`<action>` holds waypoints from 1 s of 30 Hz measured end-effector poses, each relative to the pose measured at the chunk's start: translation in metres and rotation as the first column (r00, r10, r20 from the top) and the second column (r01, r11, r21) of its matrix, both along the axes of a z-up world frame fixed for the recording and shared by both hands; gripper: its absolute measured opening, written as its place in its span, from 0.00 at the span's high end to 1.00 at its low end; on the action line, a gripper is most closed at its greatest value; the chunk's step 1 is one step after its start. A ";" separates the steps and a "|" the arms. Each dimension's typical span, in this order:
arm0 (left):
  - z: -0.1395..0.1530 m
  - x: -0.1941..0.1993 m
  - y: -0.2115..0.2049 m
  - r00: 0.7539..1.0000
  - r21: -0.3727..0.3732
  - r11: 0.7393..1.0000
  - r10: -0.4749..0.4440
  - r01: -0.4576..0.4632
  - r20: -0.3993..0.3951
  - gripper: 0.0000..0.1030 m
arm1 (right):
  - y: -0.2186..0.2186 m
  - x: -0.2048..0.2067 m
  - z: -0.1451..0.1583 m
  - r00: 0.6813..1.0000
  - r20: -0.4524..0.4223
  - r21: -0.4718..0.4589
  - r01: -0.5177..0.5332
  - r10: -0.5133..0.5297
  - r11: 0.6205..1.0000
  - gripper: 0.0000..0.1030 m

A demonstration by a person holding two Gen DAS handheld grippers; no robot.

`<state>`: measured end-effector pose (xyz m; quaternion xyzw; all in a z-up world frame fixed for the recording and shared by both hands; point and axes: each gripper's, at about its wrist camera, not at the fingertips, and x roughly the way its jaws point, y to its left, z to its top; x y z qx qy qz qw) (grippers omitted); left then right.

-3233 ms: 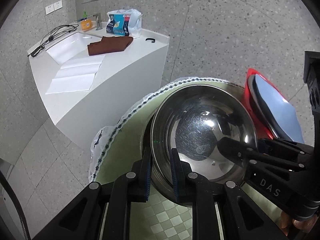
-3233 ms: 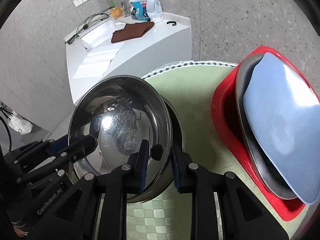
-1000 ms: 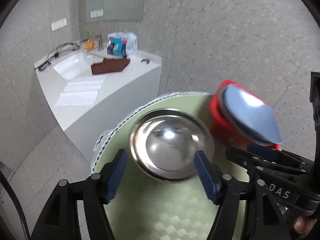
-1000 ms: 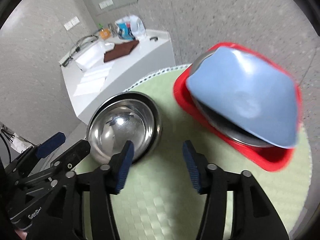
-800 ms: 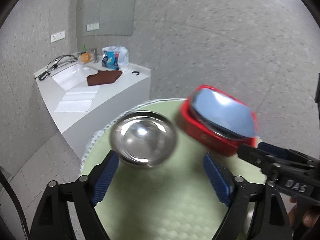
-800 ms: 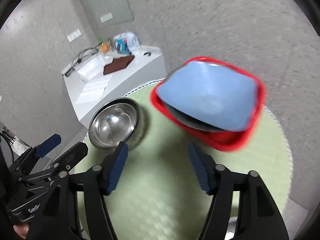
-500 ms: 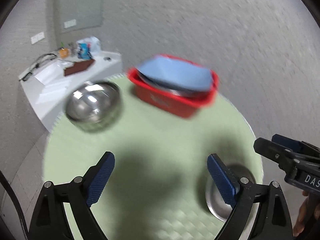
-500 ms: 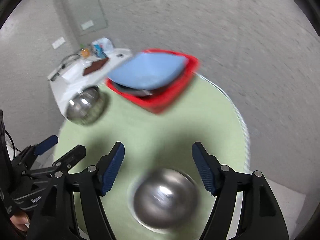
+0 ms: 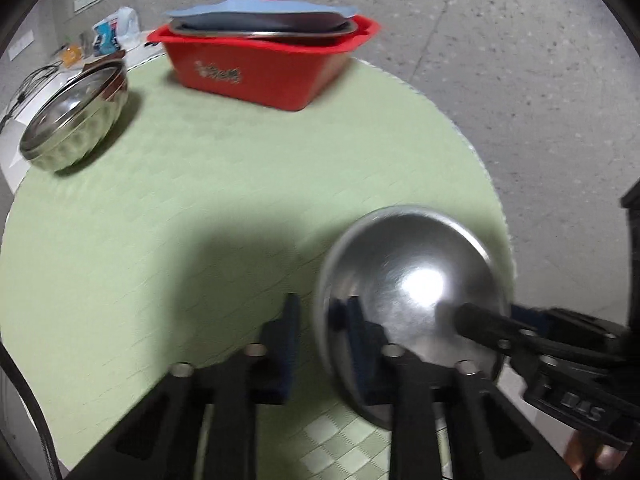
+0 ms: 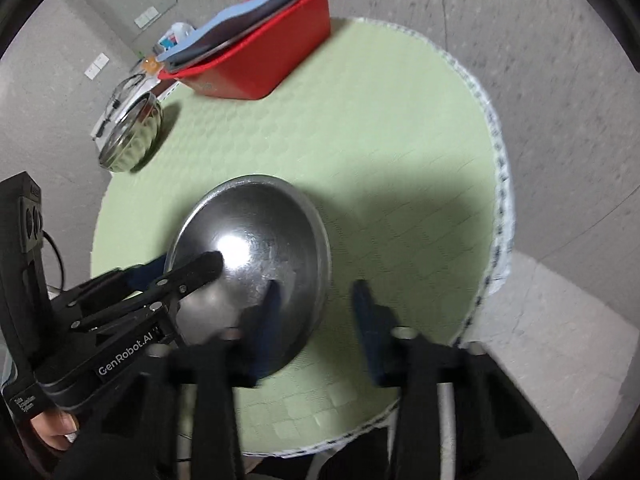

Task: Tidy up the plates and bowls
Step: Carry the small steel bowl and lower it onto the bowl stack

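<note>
Bowls (image 9: 74, 120) (stacked) beside red bin (image 9: 264, 68), well apart from near bowl (image 9: 412, 292).

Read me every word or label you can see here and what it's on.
"GenRobot.AI": left gripper body, seen from the right wrist view.
"DAS", upside down: right gripper body, seen from the left wrist view.
White print on the red bin: too blurred to read.
Small label under "GenRobot.AI": too small to read.
</note>
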<state>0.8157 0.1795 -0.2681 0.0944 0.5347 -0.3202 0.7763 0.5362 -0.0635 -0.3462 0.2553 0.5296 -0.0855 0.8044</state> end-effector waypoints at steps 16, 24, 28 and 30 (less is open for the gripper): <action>0.082 0.064 0.078 0.979 -0.109 0.994 0.051 -0.030 0.198 0.90 | 0.046 0.079 0.072 0.982 0.176 -0.085 -0.057 0.071 0.995 0.89; 0.105 0.136 0.155 0.964 -0.144 0.979 0.173 -0.146 0.201 0.90 | 0.101 0.167 0.095 0.961 0.210 -0.121 -0.157 0.180 0.980 0.89; 0.100 0.177 0.172 0.957 -0.123 0.973 0.217 -0.196 0.194 0.90 | 0.126 0.216 0.092 0.955 0.199 -0.144 -0.191 0.218 0.971 0.89; 0.095 0.199 0.175 0.957 -0.110 0.972 0.226 -0.208 0.184 0.90 | 0.138 0.240 0.088 0.955 0.182 -0.156 -0.205 0.232 0.966 0.89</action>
